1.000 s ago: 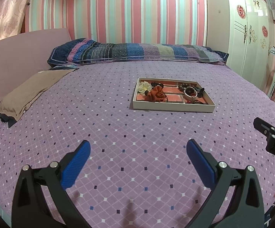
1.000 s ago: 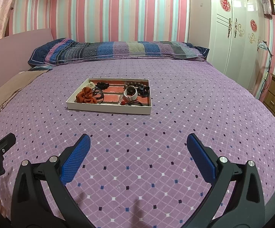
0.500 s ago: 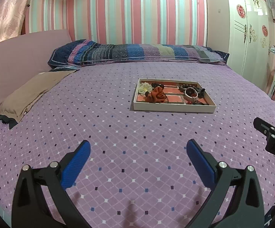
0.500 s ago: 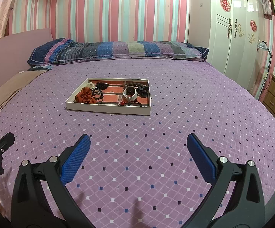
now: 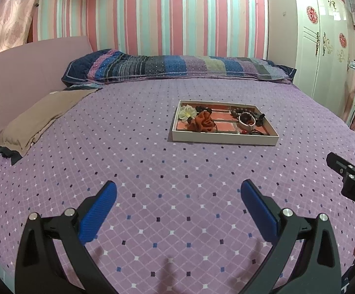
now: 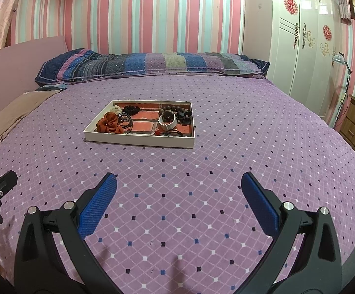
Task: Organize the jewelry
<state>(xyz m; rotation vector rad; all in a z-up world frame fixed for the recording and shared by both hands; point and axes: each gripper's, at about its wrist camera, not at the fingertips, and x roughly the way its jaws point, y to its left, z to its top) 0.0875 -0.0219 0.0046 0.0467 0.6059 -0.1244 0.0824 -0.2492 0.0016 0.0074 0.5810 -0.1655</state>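
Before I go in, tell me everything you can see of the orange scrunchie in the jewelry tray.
The orange scrunchie is a gathered, rust-orange fabric ring, crumpled into soft folds. It lies loose in the tray, in the near-left part of it. Black hair ties lie against its right side, and a cream fabric flower sits just behind it. Neither gripper touches it; both are open and well short of the tray.

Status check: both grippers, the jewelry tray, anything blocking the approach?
Left gripper open, empty. Right gripper open, empty. Jewelry tray on the bedspread ahead, untouched, orange scrunchie inside. Nothing seen between grippers and tray.
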